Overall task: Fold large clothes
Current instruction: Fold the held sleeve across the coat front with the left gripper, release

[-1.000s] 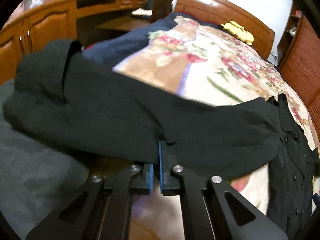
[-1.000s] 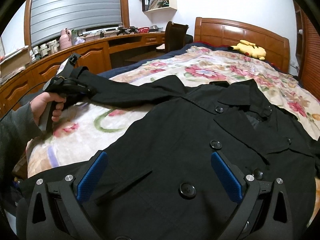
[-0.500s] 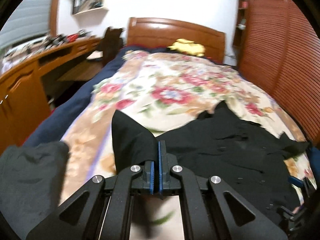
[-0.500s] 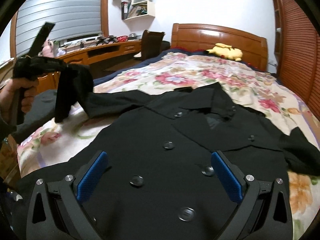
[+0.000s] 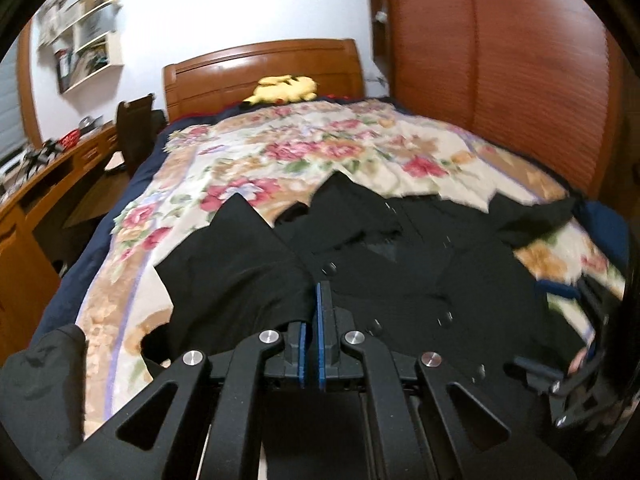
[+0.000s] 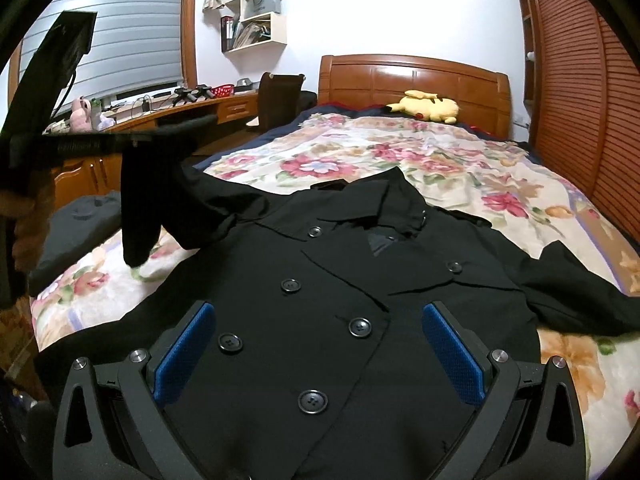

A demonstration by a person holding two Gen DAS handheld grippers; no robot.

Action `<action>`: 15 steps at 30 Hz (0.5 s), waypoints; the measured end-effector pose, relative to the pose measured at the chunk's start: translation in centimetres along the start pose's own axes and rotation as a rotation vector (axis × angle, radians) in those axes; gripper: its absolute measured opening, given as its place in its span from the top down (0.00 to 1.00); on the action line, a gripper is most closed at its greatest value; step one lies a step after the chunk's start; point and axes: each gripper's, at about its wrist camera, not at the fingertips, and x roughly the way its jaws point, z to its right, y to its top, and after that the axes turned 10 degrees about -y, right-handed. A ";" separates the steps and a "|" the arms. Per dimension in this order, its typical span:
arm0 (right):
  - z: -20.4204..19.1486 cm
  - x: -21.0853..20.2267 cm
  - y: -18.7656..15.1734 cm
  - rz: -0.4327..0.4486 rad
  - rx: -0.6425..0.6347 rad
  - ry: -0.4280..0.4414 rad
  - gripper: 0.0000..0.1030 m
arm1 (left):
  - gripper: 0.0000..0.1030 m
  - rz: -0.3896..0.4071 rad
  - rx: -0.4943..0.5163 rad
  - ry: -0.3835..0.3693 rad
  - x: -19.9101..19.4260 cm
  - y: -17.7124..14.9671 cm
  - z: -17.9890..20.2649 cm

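A black double-breasted coat (image 6: 328,300) lies front-up on the floral bedspread (image 6: 360,156), collar toward the headboard. My left gripper (image 5: 312,320) is shut on the coat's left sleeve (image 5: 240,264) and holds it lifted over the coat's body. In the right wrist view the sleeve (image 6: 140,208) hangs from the left gripper (image 6: 132,142) at the left. My right gripper (image 6: 316,344) is open, hovering low over the coat's buttoned front, empty. The coat's other sleeve (image 6: 580,296) lies spread to the right.
A yellow plush toy (image 6: 428,106) lies by the wooden headboard (image 6: 412,76). A wooden desk (image 6: 160,116) with clutter and a chair (image 6: 280,92) stand left of the bed. A louvred wardrobe (image 6: 580,80) stands at the right. A grey garment (image 6: 76,224) lies at the bed's left edge.
My left gripper has carried the sleeve up and rightward, from the bed's left edge to over the coat's body. My right gripper has stayed open over the coat front.
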 end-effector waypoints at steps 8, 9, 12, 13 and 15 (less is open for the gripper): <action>0.5 -0.6 0.0 0.016 0.010 0.003 0.00 | 0.96 -0.067 0.033 -0.015 0.7 -3.6 2.9; 0.6 -0.6 0.0 0.018 0.012 0.005 0.00 | 0.96 -0.072 0.033 -0.021 0.8 -3.8 3.3; 0.8 -0.7 -0.1 0.021 0.013 0.006 0.00 | 0.81 -0.087 0.012 -0.060 0.5 -5.2 3.7; 0.9 -0.7 -0.1 0.021 0.014 0.007 0.00 | 0.73 -0.087 0.006 -0.070 0.3 -5.6 3.9; 0.9 -0.7 -0.1 0.021 0.016 0.006 0.00 | 0.60 -0.077 0.002 -0.079 -0.3 -6.5 4.2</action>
